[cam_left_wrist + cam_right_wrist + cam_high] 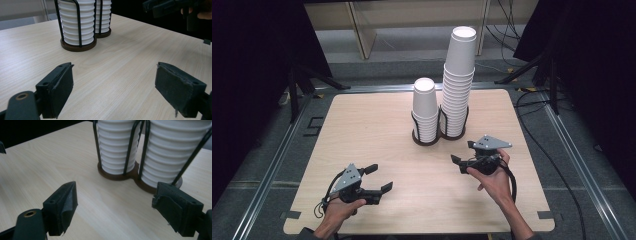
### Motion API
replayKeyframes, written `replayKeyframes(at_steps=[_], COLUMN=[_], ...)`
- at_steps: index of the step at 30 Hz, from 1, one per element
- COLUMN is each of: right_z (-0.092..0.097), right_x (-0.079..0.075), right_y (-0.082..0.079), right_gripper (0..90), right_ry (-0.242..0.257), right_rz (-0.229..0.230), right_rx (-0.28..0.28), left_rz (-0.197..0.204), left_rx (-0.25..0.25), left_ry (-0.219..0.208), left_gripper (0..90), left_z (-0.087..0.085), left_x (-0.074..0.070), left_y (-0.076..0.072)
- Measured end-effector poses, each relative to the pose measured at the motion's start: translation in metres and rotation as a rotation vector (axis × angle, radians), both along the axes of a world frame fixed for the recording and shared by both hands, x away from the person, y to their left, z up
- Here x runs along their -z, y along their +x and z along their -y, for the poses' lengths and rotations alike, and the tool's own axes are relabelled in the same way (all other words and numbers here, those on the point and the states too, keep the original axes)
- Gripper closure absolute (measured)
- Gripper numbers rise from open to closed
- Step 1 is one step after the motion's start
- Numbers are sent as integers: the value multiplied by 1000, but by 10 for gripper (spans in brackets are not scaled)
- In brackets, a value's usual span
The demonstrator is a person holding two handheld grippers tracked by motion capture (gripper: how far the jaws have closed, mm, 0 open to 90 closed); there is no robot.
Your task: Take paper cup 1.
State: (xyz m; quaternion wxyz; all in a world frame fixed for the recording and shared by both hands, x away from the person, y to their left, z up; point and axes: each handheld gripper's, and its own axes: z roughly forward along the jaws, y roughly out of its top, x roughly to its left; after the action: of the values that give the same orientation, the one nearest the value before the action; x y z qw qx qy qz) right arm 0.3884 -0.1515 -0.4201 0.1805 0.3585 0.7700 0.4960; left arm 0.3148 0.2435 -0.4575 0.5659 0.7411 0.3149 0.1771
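On my left, the left gripper (379, 178) sits low over the near part of the table (362, 125), held in the left hand (337, 210), its jaws pointing toward the middle of the board. In the left gripper view its pads (62, 87) stand well apart with only bare wood between them, so I read it as open and holding nothing. Moving toward the centre, the short stack (425, 110) of white paper cups stands upright in a dark wire holder (426, 137) with a round brown base, at the far middle of the table. Touching it on the right is a second holder (453, 131) of the same kind, carrying the tall stack (459, 75), which rises well above its neighbour. From the left gripper view the short stack (77, 22) is the nearer one, with the tall one just behind it. Further right, the right gripper (463, 156) is held above the table by the right hand (492, 175), near the tall stack's holder but apart from it, jaws aimed left toward the cups. In the right gripper view both stacks (117, 145) loom close ahead, and its pads (67, 205) are spread wide with nothing gripped: open as well.
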Motion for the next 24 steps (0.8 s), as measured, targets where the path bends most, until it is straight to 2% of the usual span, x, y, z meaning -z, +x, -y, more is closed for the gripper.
replayKeyframes(at_steps=[2,3,4,6,8,10,11,12,13,15,16,17,19,20,22,23,24], right_z=[-4,-6,-9,-14,-18,-20,-20,-23,-24,-26,-29,-29,-31,-33,-35,-36,-37], right_x=[-6,-8,-14,-18,-22,-26,-26,-27,-28,-30,-31,-32,-32,-32,-33,-34,-34], right_y=[5,8,12,19,23,27,27,28,30,33,34,35,37,37,38,39,40], right_gripper=[192,190,187,188,188,188,188,188,188,188,189,189,188,188,188,189,188], right_ry=[7,22,13,30,41,31,31,55,50,41,43,37,33,47,37,28,40], right_rz=[-13,-2,-3,4,5,19,19,3,13,24,9,28,39,16,16,30,18], right_rx=[-11,-15,3,-15,-10,-15,-15,-22,-20,-22,-20,-16,-18,-32,-29,-30,-30], left_rz=[-11,-11,-11,-10,-9,-9,-9,-9,0,-1,-3,-9,-9,-9,-11,-11,-12], left_rx=[-10,-10,-10,-9,-9,-11,-11,-11,-4,-7,-8,-12,-12,-11,-11,-11,-11], left_ry=[11,12,11,10,11,11,11,10,-8,-4,-5,12,12,12,14,15,14], left_gripper=[147,147,147,147,147,147,147,147,147,147,147,147,147,147,147,147,147], left_z=[-1,-1,-1,-1,-1,-1,-1,-1,-1,-1,-1,-1,-1,-1,-1,-1,-1], left_x=[-1,-1,-1,-1,-1,-1,-1,-1,0,-1,0,-1,-1,-1,-1,-1,-1], left_y=[-1,-1,-1,-1,-1,-1,-1,-1,0,0,0,-1,-1,-1,-1,-1,-1])
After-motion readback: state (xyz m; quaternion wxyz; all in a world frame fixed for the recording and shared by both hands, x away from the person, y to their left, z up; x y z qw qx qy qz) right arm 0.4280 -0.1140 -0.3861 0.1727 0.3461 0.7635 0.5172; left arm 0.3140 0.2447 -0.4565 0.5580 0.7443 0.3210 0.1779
